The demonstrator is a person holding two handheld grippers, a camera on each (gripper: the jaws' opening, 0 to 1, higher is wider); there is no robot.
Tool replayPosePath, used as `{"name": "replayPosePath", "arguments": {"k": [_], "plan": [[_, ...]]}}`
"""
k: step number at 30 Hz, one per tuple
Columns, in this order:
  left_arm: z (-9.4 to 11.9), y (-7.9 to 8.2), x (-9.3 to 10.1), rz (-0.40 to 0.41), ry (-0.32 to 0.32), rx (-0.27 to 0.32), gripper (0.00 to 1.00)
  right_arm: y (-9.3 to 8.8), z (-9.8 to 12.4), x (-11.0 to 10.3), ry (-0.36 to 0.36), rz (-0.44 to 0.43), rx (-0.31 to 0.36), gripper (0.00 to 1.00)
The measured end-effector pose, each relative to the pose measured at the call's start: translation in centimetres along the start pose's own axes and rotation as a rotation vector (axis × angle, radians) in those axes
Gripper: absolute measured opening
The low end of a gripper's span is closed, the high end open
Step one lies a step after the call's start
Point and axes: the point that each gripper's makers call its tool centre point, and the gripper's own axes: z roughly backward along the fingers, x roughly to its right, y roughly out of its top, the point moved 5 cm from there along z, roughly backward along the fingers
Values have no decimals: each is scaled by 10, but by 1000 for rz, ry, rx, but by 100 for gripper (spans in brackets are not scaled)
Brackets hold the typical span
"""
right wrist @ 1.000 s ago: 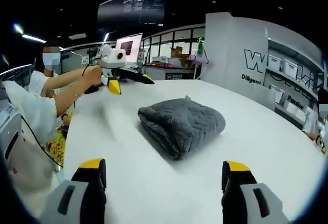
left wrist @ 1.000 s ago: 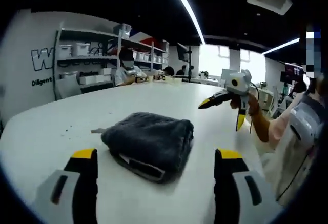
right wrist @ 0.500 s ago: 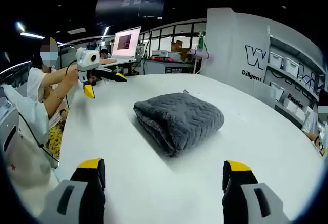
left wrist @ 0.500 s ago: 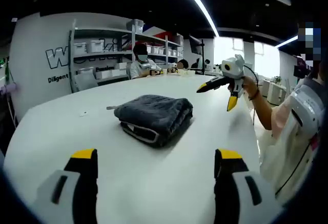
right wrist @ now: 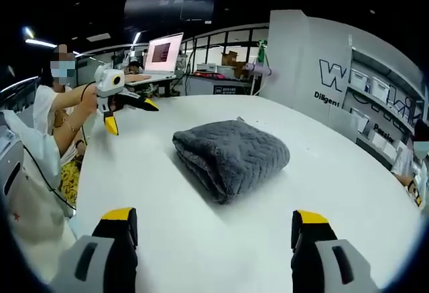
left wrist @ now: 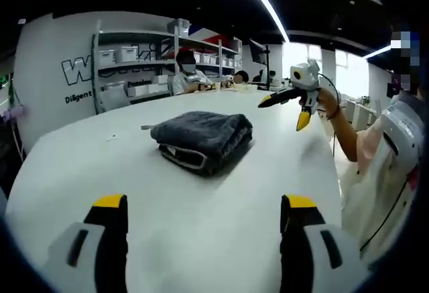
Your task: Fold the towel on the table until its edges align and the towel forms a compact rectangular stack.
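A dark grey towel (left wrist: 201, 139) lies folded into a thick, compact bundle near the middle of the white table (left wrist: 201, 232). In the left gripper view my left gripper (left wrist: 204, 202) stands open well short of it, with nothing between its jaws. The right gripper (left wrist: 283, 112) hovers open above the table to the right of the towel. In the right gripper view the towel (right wrist: 231, 155) lies ahead of my open right gripper (right wrist: 216, 216). The left gripper (right wrist: 133, 119) hangs open at the far left, clear of the towel.
A person (left wrist: 382, 152) stands at the table's edge holding both grippers. Shelves with white boxes (left wrist: 127, 72) line the wall, and another person (left wrist: 188, 78) sits behind the table. A laptop (right wrist: 164, 55) stands at the far side. A small scrap (left wrist: 149, 127) lies beside the towel.
Both grippers have drawn back from the towel, so it looks smaller in the left gripper view. In the right gripper view the left gripper has drifted further left. The towel lies as before.
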Motion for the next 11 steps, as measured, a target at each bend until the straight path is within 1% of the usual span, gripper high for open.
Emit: {"name": "replayPosePath", "arguments": {"k": [4, 8, 11], "plan": [[-1, -2, 0, -4, 5, -10, 100, -2, -1, -2, 6, 3, -7, 100], [-2, -6, 0, -15, 13, -37, 100, -2, -1, -2, 9, 2, -6, 100], [-1, -5, 2, -3, 1, -22, 100, -2, -1, -2, 8, -1, -5, 100]]}}
